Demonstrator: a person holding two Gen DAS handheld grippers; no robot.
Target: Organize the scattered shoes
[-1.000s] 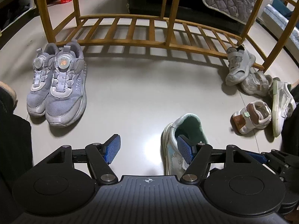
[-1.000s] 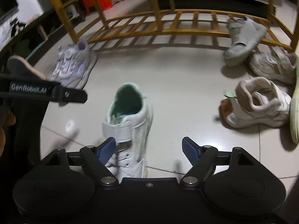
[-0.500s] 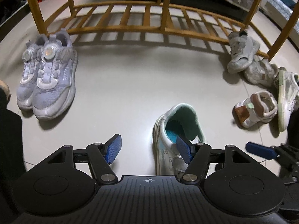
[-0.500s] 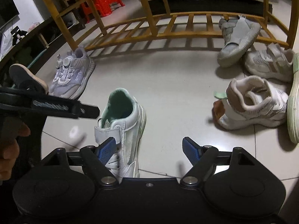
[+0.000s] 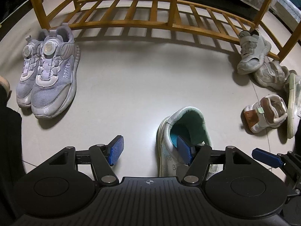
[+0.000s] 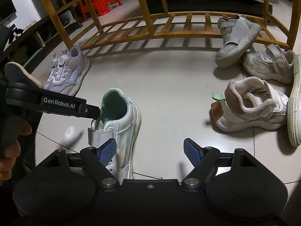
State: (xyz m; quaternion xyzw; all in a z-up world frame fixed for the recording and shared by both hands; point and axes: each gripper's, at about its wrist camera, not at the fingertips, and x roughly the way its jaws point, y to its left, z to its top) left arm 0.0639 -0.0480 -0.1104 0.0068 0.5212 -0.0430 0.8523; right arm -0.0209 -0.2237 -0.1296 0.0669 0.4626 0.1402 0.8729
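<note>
Right, left gripper (image 5: 150,150) is at the white shoe with the mint lining (image 5: 185,131), which stands upright on the floor, well in front of the wooden rack (image 5: 150,9). One pad sits inside the collar, the other hangs outside the shoe's wall with a clear gap, so the jaws are spread, not pinching yet. Right gripper (image 6: 149,151) hovers over the same shoe's toe end, jaws wide apart and empty.

To do it well: push the inner pad deeper so the grip lands on the stiff heel wall, not the soft lining edge. Close squarely, lift straight, keep the sole level. Then set it down as neatly as the lilac pair (image 5: 47,75) already parked by the rack.

Hard to tell: whether the inner pad touches the lining. The shoe's toe is hidden behind the gripper body in both views. In the pile at right (image 6: 263,75), a green-soled shoe (image 6: 295,101) lies on edge, cut off by the frame; its upper is barely visible.
</note>
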